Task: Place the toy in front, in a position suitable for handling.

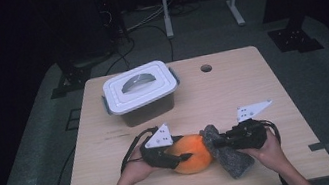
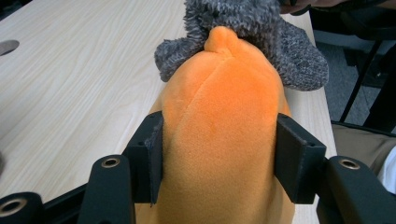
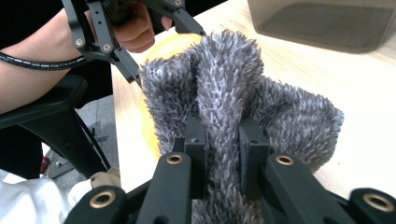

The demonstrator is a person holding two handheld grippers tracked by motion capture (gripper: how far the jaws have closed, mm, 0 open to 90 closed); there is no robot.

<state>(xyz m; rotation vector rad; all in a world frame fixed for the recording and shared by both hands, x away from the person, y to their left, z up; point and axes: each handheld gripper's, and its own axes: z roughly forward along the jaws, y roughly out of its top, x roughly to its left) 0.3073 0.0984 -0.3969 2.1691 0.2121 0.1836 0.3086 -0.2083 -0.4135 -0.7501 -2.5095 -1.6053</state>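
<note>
Near edge of the wooden worktop (image 1: 232, 86), roughly midway along it: orange plush toy (image 1: 192, 153) lying against a grey fuzzy cloth (image 1: 229, 155), the two touching. Left hand-held gripper (image 1: 183, 157) set around the orange plush toy (image 2: 219, 135) — jaws about half spread, pads (image 2: 152, 154) pressed into both flanks of the plush, pinching it. Right hand-held gripper (image 1: 219, 142) nearly pressed together, a fold of the grey fuzzy cloth (image 3: 233, 102) clamped upright between its pads (image 3: 196, 149); rest of the cloth bunched beyond the jaws, draped toward the near right edge. Tip of the plush tucked under the cloth's edge in the left gripper view. Toward the far left corner — lidded white storage box (image 1: 139, 91), well apart from both.
</note>
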